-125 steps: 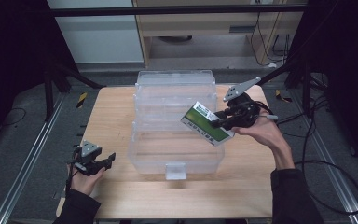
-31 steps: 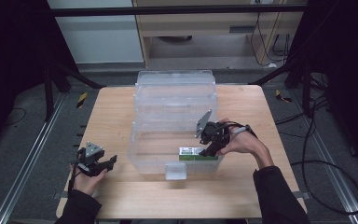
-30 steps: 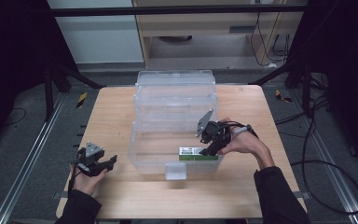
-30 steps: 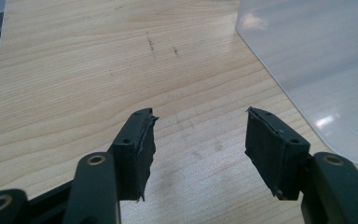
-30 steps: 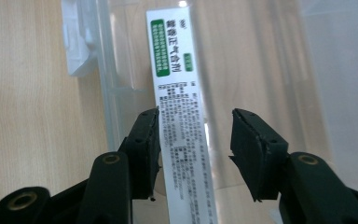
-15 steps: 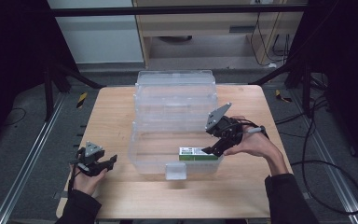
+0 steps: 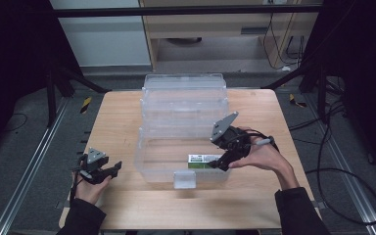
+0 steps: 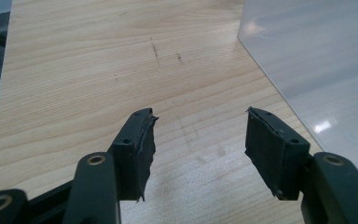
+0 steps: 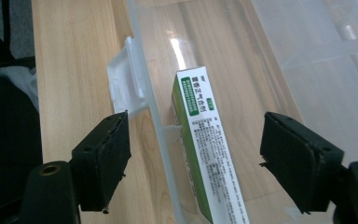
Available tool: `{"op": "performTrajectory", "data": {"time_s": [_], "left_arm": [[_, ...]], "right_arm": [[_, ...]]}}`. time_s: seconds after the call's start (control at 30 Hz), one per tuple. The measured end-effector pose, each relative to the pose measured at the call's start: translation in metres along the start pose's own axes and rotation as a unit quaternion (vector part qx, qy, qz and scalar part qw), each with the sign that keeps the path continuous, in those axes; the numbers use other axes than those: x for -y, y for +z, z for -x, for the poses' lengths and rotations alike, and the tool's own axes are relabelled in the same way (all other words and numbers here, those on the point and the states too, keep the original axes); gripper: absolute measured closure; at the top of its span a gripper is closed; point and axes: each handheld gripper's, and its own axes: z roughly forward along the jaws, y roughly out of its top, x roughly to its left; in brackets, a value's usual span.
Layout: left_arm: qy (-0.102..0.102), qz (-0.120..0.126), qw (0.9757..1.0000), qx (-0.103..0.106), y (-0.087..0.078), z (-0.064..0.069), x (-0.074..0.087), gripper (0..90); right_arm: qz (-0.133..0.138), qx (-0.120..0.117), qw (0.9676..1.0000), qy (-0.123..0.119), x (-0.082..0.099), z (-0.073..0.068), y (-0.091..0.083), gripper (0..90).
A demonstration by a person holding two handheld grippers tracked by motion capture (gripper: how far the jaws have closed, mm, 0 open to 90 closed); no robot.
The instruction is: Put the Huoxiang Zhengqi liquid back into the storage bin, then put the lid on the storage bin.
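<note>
High view: right hand [image 7: 264, 157] is reaching in from lower right, forearm angled up-left, and is holding the right gripper [image 7: 225, 159] over the near right corner of the bin [image 7: 183, 105]. Grey plate on top is tilting up toward the bin's middle; jaws are pointing down-left at the box [image 7: 203, 161]. Left hand [image 7: 90, 186] is resting at the table's [image 7: 122, 122] near left edge, well apart from the bin, w/ the left gripper [image 7: 111, 169] lying about level, jaws aimed right toward the bin.

Hidden/unclear: both sleeves are running off the bottom edge. The right gripper's body and the hand are covering the box's right end in the high view; in the right gripper view the box [image 9: 205, 154] is running off the bottom edge, so its full length isn't readable. Small print on the box is too fine to read. Clear walls are making the bin's inner tiers hard to separate.

Jaws: right gripper [image 9: 193, 154] is standing wide, having just been opening; the box is lying between the pads w/o touching either, inside the bin, on its floor, just beside the near wall and the latch [image 9: 123, 79]. One pad is hanging outside the wall, the other inside. Left gripper [image 8: 198, 140] is also standing wide, holding nothing, w/ bare table between its pads and the bin's corner [image 8: 317, 70] off to one side.
</note>
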Motion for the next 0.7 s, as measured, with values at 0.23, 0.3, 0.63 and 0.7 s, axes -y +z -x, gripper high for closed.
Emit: {"op": "performTrajectory", "data": {"time_s": [0.23, 0.3, 0.63, 0.7], "left_arm": [[-0.003, -0.002, 1.0, -0.001, 0.0, -0.002, 0.001, 41.4], [-0.003, 0.001, 1.0, -0.001, -0.001, -0.002, -0.001, 41.3], [-0.009, 0.001, 1.0, -0.003, -0.002, -0.004, 0.0, 40.6], [-0.008, 0.002, 1.0, -0.002, -0.002, -0.004, 0.0, 40.3]], "right_arm": [[-0.006, -0.003, 0.9997, -0.025, -0.011, -0.008, 0.018, 33.7], [-0.007, -0.004, 0.9996, -0.027, -0.013, -0.009, 0.023, 34.8], [-0.033, -0.011, 0.9988, -0.036, -0.014, -0.013, 0.039, 42.8], [-0.041, -0.011, 0.9983, -0.041, -0.014, -0.014, 0.042, 44.1]]}}
